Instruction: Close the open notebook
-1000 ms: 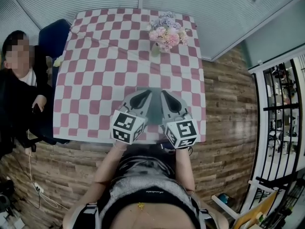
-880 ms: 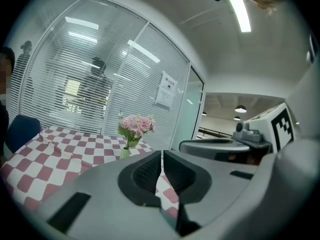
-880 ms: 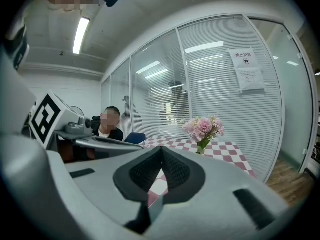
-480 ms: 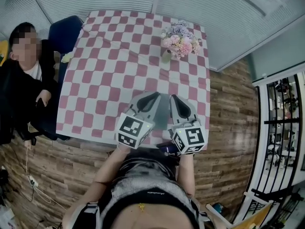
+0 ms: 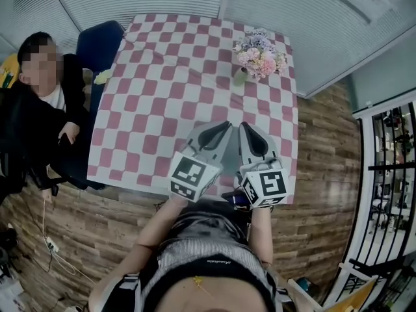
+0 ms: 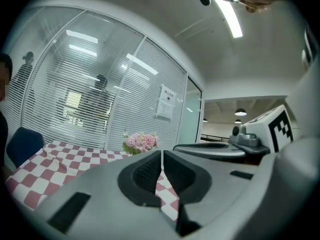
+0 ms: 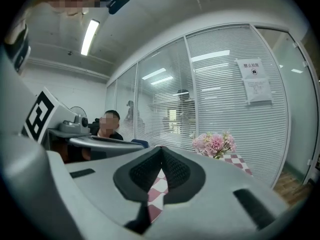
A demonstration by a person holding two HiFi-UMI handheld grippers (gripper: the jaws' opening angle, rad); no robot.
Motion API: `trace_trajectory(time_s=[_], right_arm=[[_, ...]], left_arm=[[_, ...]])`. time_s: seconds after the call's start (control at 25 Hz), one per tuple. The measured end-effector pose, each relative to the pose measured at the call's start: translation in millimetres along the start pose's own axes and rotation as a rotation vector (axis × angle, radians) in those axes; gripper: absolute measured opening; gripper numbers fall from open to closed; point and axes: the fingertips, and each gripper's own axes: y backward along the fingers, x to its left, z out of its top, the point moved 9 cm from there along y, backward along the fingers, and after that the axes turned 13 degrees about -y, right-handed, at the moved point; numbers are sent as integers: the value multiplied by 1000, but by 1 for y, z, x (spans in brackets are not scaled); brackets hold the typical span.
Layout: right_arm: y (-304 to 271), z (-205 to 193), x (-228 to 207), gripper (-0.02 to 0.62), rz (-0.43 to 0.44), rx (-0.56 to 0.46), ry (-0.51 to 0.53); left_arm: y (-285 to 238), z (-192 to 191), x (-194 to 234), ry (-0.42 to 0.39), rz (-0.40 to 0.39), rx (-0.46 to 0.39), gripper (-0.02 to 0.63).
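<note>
My left gripper and right gripper hang side by side over the near edge of the pink-and-white checked table. They point across it, and both are shut with nothing between the jaws. A narrow grey-green strip shows between them on the cloth. It may be the notebook, mostly hidden, and I cannot tell whether it lies open or closed. In the left gripper view the left gripper has its pads together, with only checked cloth beyond. The right gripper looks the same in its own view.
A vase of pink flowers stands at the table's far right corner. A person in black sits at the left beside a blue chair. Glass walls with blinds close off the far side, and wooden floor lies to the right.
Both grippers have risen a little above the table's near edge, staying shut and side by side. The head view has shifted, so the table and flowers sit further right.
</note>
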Motion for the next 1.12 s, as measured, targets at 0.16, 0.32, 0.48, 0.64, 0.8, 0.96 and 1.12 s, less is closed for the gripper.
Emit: trace_trajectory(time_s=[0.16,0.32,0.48,0.64,0.8,0.96,1.12], right_arm=[[-4,3,8,-2,5,-23,21],[-5,0,12,-2,12,-22,19],[-5,1,9,-2,9,-30,15],[-5,4,9,-2,4,-40,1],[-8,6,15,-2,-3,-45,23],[-11,7,20,-2,-2,-51,31],[-12,10,24,-2,7,-57,40]], left_arm=[[3,3,4,-28,10,-28,15],[5,0,4,-39,11,-32,15],[3,5,3,-43,10,-45,15],[4,6,6,-78,38,-53,15],[8,8,10,-104,46,-55,15],[11,8,13,-109,53,-51,15],[13,10,14,-91,59,-61,15]])
